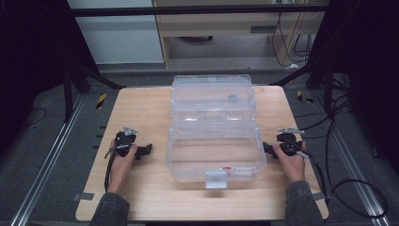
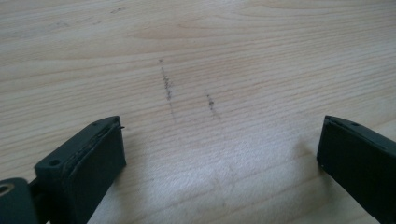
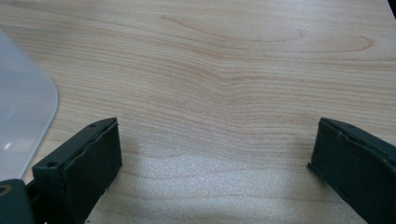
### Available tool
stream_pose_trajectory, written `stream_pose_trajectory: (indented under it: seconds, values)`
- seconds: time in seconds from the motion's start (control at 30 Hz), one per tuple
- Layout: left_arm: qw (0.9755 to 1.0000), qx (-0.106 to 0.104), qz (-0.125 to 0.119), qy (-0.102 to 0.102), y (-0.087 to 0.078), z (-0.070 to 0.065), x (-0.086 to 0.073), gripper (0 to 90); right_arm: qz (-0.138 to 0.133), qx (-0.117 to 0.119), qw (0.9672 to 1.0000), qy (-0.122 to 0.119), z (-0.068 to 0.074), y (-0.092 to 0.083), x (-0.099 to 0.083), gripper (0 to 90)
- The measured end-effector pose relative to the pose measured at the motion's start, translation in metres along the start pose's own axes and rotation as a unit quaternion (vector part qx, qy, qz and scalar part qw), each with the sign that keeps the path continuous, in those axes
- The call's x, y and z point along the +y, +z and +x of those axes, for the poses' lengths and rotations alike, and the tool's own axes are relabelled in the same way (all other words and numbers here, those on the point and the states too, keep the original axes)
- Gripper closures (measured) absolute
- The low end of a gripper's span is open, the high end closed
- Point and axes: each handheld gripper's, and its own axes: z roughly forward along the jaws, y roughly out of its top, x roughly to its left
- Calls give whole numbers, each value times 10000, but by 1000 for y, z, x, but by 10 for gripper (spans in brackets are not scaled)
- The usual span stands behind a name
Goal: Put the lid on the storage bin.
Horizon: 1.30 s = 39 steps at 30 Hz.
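Note:
A clear plastic storage box (image 1: 214,155) stands in the middle of the wooden table (image 1: 141,108), its hinged lid (image 1: 212,96) laid open toward the far side. A white latch (image 1: 216,179) sits on the near wall. My left gripper (image 1: 146,150) rests on the table left of the box, held by a hand. In the left gripper view my left gripper (image 2: 219,144) is open over bare wood. My right gripper (image 1: 269,149) rests close to the box's right side. In the right gripper view my right gripper (image 3: 212,147) is open, with a rounded corner of the box (image 3: 21,121) at the left.
A small grey object (image 1: 232,98) lies in the open lid. Cables (image 1: 348,188) trail off the table's right side to the floor. Dark frame legs (image 1: 70,80) stand at the far corners. Faint pencil marks (image 2: 166,86) show on the wood.

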Motion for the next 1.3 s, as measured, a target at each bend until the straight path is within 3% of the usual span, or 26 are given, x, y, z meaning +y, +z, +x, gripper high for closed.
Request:
stream_pose_trajectory:
  seconds: [0.17, 0.3, 0.37, 0.53, 0.67, 0.7, 0.77, 0.83, 0.9, 0.93, 0.97, 1.0, 1.03, 1.07, 1.1, 1.13, 1.17, 1.2, 1.23, 1.27, 1.3]
  values:
    - [10000, -1, 0, 65, -6, 3, -4, 22, -4, 31, 10000, -45, -1, 0, 0, 24]
    - [9998, -32, -89, 176, -15, 3, -5, 26, -67, 51, 10000, -41, -3, -2, -1, 78]
    - [9996, -28, -154, 228, -19, 2, -3, 29, -131, 53, 9999, -62, -5, -3, -1, 128]
    - [9996, -150, -143, 216, -31, 1, 3, 91, -389, -85, 9989, -231, -9, -14, 6, 133]
    - [9985, -238, -382, 312, -47, -7, 9, 65, -587, -188, 9959, -657, -3, -37, 15, 143]
    - [9985, -238, -382, 312, -47, -7, 9, 64, -587, -188, 9959, -657, -3, -37, 15, 143]
    - [9961, -551, -580, 366, -58, -14, 18, 62, -628, -109, 9947, -803, 0, -52, 20, 144]
    - [9947, -532, -595, 651, -75, -21, 29, 55, -802, -172, 9912, -1037, 4, -71, 26, 147]
    - [9908, -635, -813, 874, -96, -27, 39, 46, -854, -205, 9859, -1426, 9, -93, 30, 164]
    - [9893, -689, -834, 979, -104, -28, 43, 33, -659, -123, 9820, -1769, 11, -108, 36, 167]
    - [9888, -681, -849, 1022, -108, -29, 45, 33, -659, -123, 9820, -1769, 11, -108, 36, 167]
    - [9876, -596, -904, 1135, -116, -31, 50, 41, -505, -106, 9773, -2053, 12, -120, 44, 186]
    - [9868, -584, -939, 1186, -121, -32, 54, 41, -505, -106, 9773, -2053, 12, -120, 44, 186]
    - [9857, -628, -946, 1249, -126, -34, 58, 43, -399, -142, 9700, -2396, 14, -136, 57, 196]
    - [9833, -689, -1006, 1351, -128, -36, 63, 43, -399, -142, 9700, -2396, 14, -136, 57, 196]
    - [9813, -713, -1019, 1466, -131, -39, 67, 44, -376, -183, 9620, -2697, 19, -152, 71, 207]
    - [9811, -718, -1022, 1478, -132, -43, 69, 44, -376, -183, 9620, -2697, 19, -152, 71, 207]
    - [9800, -782, -1008, 1525, -132, -47, 70, 48, -403, -133, 9565, -2886, 26, -167, 86, 228]
    - [9790, -864, -934, 1593, -131, -51, 70, 48, -403, -133, 9565, -2886, 26, -167, 86, 228]
    - [9776, -996, -775, 1682, -130, -58, 70, 50, -377, -28, 9509, -3071, 34, -180, 99, 235]
    - [9762, -1048, -674, 1776, -129, -63, 71, 50, -377, -28, 9509, -3071, 34, -180, 99, 235]
